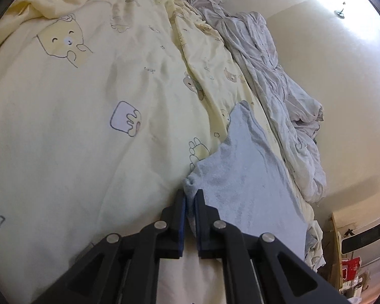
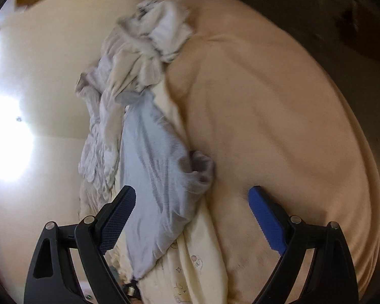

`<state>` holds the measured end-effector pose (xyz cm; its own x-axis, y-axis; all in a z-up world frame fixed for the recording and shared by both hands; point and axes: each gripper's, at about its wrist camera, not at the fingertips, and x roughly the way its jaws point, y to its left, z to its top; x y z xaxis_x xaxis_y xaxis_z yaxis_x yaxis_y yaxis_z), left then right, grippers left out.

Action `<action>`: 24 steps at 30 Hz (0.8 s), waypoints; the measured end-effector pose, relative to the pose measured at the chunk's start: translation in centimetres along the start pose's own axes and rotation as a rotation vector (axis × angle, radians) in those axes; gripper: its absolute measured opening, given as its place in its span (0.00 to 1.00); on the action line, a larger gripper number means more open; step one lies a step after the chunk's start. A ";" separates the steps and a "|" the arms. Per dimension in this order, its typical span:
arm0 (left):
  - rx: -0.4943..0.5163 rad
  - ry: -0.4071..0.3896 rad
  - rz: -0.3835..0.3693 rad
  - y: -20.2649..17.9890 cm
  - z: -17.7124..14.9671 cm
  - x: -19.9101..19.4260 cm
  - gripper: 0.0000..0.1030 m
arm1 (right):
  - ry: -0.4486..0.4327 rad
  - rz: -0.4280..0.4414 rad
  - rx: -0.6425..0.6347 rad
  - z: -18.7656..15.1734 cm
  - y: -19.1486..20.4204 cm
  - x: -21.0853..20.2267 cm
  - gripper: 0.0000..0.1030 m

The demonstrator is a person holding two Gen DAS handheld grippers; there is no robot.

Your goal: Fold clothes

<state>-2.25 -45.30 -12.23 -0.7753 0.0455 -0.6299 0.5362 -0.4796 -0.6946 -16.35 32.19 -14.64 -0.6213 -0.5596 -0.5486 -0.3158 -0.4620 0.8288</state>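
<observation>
Already, in the left wrist view, our left gripper had its jaws clenched on the light blue garment's near corner on the bed. Right wrist view: right gripper gaped empty, garment lengthwise just ahead.

I am working over a bed covered with a pale yellow cotton sheet printed with outlined cartoon bears, stars and small mugs; it lies loose and creased. Directly on it rests a light blue terry cloth garment, one edge spread flat towards the bed's far side. Beyond that, along the wall edge, a rumpled white-grey duvet lies bunched in a long ridge. In my right wrist view a beige blanket covers the bed beside the blue cloth.
</observation>
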 end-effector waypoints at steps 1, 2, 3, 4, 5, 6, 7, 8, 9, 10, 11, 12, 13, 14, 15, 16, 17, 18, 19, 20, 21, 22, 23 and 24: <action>0.006 0.001 -0.003 -0.1 0.0 0.0 0.06 | 0.018 -0.006 -0.027 -0.1 0.5 0.5 0.84; 0.014 0.007 -0.008 -0.3 -0.1 0.1 0.13 | 0.035 -0.013 -0.050 -0.1 1.0 1.1 0.76; 0.020 0.014 -0.014 -0.5 -0.2 0.2 0.18 | 0.047 -0.024 -0.054 0.0 1.0 1.6 0.75; 0.028 0.020 -0.017 -0.8 -0.3 0.3 0.27 | 0.057 -0.035 -0.056 0.1 1.0 2.2 0.75; 0.040 0.025 -0.016 -1.1 -0.5 0.5 0.34 | 0.055 -0.046 -0.054 0.2 1.0 2.7 0.75; 0.051 0.029 -0.011 -1.3 -0.6 0.6 0.36 | 0.048 -0.050 -0.059 0.3 1.1 3.0 0.70; 0.062 0.033 -0.006 -1.5 -0.7 0.8 0.39 | 0.031 -0.060 -0.075 0.5 1.4 3.3 0.66; 0.072 0.036 0.000 -1.7 -0.7 0.9 0.41 | 0.016 -0.073 -0.091 0.6 1.6 3.6 0.46; 0.078 0.040 0.006 -1.8 -0.7 1.1 0.41 | 0.007 -0.100 -0.106 0.6 1.8 4.0 0.29; 0.082 0.043 0.010 -1.9 -0.7 1.3 0.41 | 0.000 -0.125 -0.120 0.5 1.9 4.4 0.19; 0.089 0.040 0.011 -1.9 -0.6 1.3 0.40 | -0.001 -0.141 -0.126 0.4 1.9 4.6 0.11; 0.099 0.032 0.009 -2.0 -0.5 1.3 0.34 | -0.020 -0.152 -0.141 0.2 2.1 4.5 0.10; 0.116 0.026 0.008 -2.2 -0.4 1.2 0.03 | -0.039 -0.163 -0.156 0.0 2.3 4.3 0.10; 0.149 0.025 0.007 -2.6 -0.3 1.1 0.04 | -0.061 -0.173 -0.175 -0.2 2.7 4.0 0.10; 0.174 0.022 0.009 -3.0 -0.3 1.0 0.04 | -0.090 -0.177 -0.214 -0.6 3.5 3.5 0.10; 0.190 0.021 0.021 -3.3 -0.3 0.9 0.03 | -0.109 -0.172 -0.246 -0.9 4.2 3.1 0.09; 0.206 0.020 0.032 -3.7 -0.3 0.9 0.03 | -0.125 -0.173 -0.285 -1.3 5.0 2.7 0.09; 0.221 0.019 0.043 -4.1 -0.4 0.8 0.03 | -0.133 -0.181 -0.311 -1.5 5.6 2.5 0.08; 0.230 0.016 0.050 -4.4 -0.3 0.5 0.03 | -0.138 -0.175 -0.326 -1.5 6.1 2.0 0.08; 0.219 0.007 0.043 -4.6 -0.1 -0.2 0.03 | -0.141 -0.149 -0.316 -1.3 6.3 1.4 0.08; 0.209 -0.002 0.036 -4.9 0.2 -1.0 0.03 | -0.145 -0.137 -0.306 -1.3 6.5 1.0 0.08; 0.198 -0.012 0.030 -5.1 0.4 -1.7 0.03 | -0.148 -0.125 -0.297 -1.2 6.7 0.6 0.08; 0.188 -0.021 0.023 -5.4 0.7 -2.4 0.02 | -0.147 -0.112 -0.290 -1.3 7.2 0.5 0.07; 0.176 -0.026 0.015 -5.6 0.9 -3.1 0.02 | -0.144 -0.106 -0.282 -1.5 7.4 0.3 0.07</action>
<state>-3.14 -43.56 -6.08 -0.7770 0.0155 -0.6293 0.4832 -0.6260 -0.6121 -17.80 27.56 -8.79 -0.6965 -0.4046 -0.5926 -0.1855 -0.6962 0.6934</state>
